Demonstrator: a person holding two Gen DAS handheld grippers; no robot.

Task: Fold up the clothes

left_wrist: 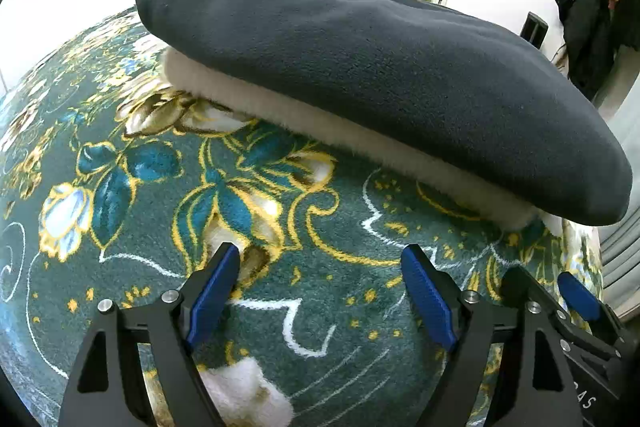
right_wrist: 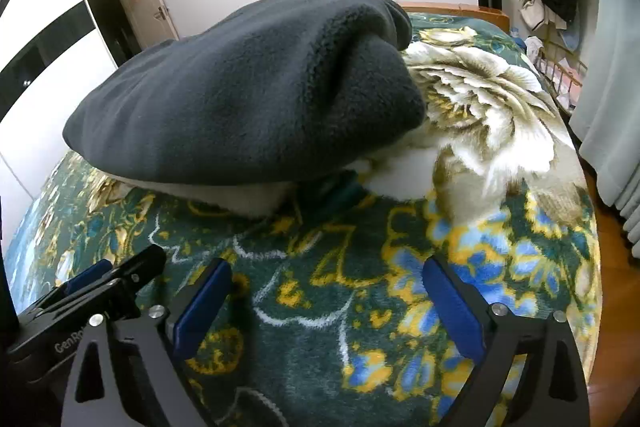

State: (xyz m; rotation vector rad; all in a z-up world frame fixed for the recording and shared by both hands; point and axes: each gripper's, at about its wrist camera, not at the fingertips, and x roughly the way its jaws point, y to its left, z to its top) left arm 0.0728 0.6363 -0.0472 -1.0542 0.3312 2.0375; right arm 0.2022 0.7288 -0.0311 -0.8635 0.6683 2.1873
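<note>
Your left wrist camera is looking steeply down along its fingers, close over the floral blanket [left_wrist: 132, 211]. Your right wrist camera is facing likewise from alongside. Both are sharing the folded dark garment [left_wrist: 360, 75].

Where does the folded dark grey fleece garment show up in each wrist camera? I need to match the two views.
Left wrist view: the folded dark grey fleece garment spans the upper middle, slanting down to the right, beyond the open left gripper.
Right wrist view: it fills the upper left and centre, beyond the open right gripper.
Shared landmark: the white fleecy lining showing along its lower edge, resting on the floral blanket.
</note>
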